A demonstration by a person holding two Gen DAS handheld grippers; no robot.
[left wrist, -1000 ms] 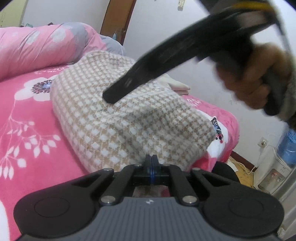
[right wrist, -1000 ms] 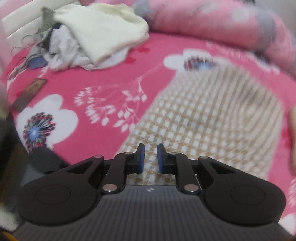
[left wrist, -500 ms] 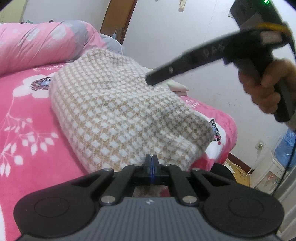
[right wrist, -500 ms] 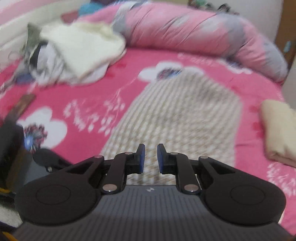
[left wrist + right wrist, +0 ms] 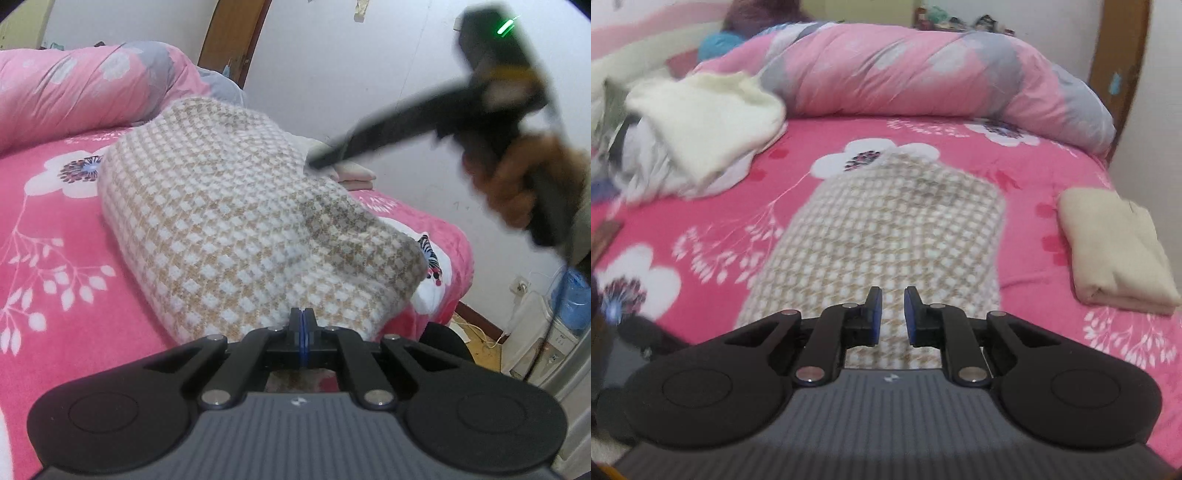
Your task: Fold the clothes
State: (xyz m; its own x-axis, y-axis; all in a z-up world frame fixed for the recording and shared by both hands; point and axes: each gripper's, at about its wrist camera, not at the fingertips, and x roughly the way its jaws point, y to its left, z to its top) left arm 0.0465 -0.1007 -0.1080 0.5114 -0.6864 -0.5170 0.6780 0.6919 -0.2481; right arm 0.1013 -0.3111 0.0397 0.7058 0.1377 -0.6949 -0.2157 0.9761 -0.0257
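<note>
Left wrist view: left gripper has jaws pressed together at the near edge of the checked garment; a pinch cannot be confirmed.
Right gripper: jaws slightly spread, above the garment, holding nothing.
Garment: folded, on the pink bedsheet.

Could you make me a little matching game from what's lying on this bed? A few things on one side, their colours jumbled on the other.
Things:
1. folded checked garment
2. small folded cloth by the wall
3. rolled quilt at the far edge
4. bedsheet

Colours:
A. pink and grey
B. plain beige
C. bright pink with white flowers
D. tan and white

Pairs: 1-D, 2-B, 3-A, 4-C
</note>
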